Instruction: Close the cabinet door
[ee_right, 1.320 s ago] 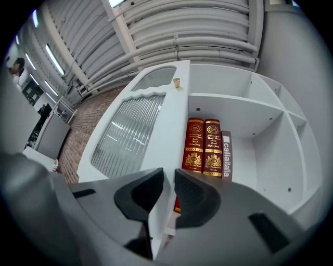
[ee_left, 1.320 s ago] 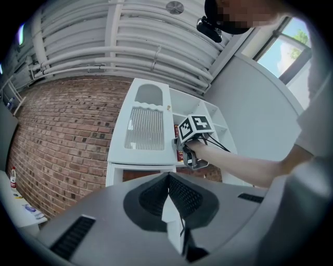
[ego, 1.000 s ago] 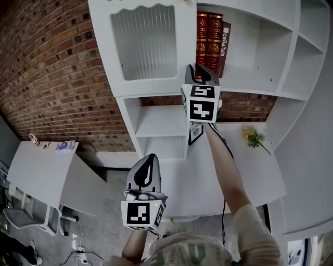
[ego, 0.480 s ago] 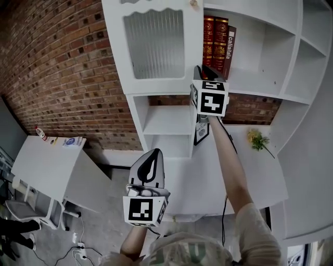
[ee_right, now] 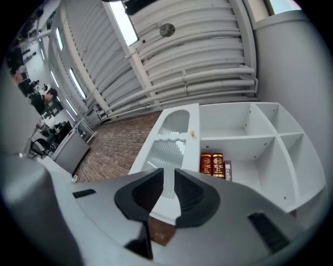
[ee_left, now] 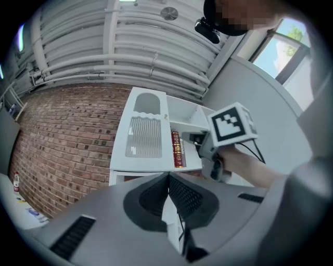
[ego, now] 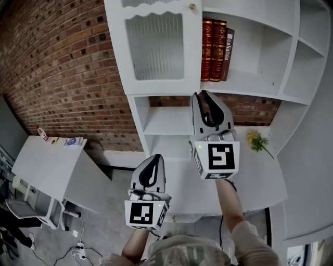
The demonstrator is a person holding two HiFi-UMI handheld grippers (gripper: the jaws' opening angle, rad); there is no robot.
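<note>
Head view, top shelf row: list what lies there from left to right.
brick wall → cabinet door → red books → dark book → bare compartment

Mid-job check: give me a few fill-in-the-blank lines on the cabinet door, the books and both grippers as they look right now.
1. In the head view, the cabinet door has its small knob near its top ___ corner.
2. Two ___ books stand on the shelf beside that door.
3. The left gripper has its jaws ___.
4. The right gripper has its jaws slightly apart, with ___ between them.

Missing words: right; red; shut; nothing.
</note>
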